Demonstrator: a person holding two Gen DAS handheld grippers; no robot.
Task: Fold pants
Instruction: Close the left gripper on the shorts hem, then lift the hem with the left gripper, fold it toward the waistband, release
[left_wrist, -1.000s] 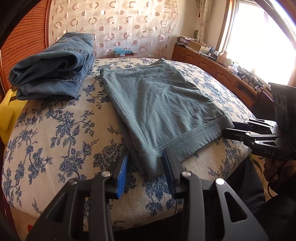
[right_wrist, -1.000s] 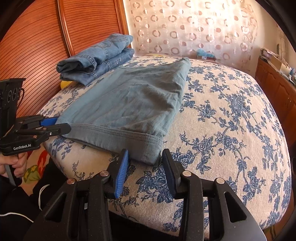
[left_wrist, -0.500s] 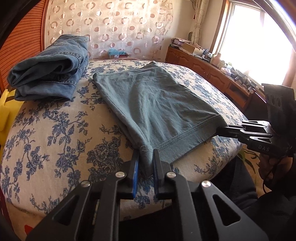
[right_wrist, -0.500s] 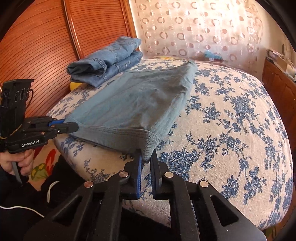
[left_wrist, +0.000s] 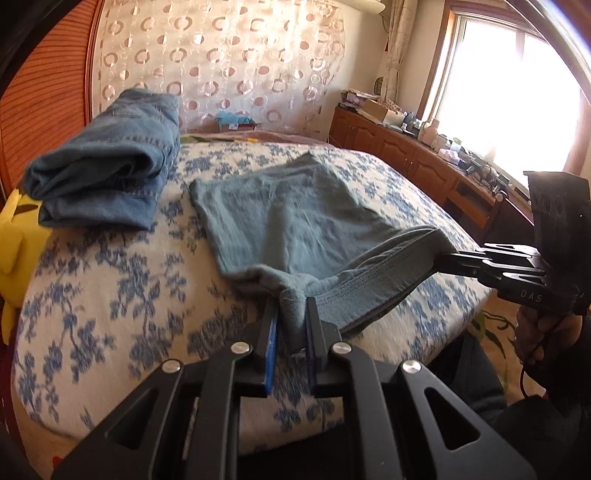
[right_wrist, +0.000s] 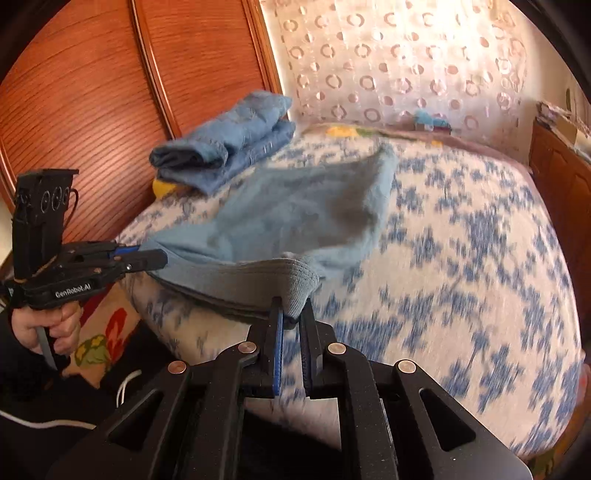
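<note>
A floral bed fills both views. Nearest, the left claw and right claw each pinch a corner of the grey-blue pants' hem, raised off the bed. Farther back lie folded jeans.

grey-blue pants on floral bed, near hem lifted.

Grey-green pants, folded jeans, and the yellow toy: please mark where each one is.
Grey-green pants (left_wrist: 295, 218): left wrist view, on the flat middle of the cloth.
Folded jeans (left_wrist: 110, 162): left wrist view, on the top layer.
Yellow toy (left_wrist: 14, 236): left wrist view, on its visible side by the bed's edge.
</note>
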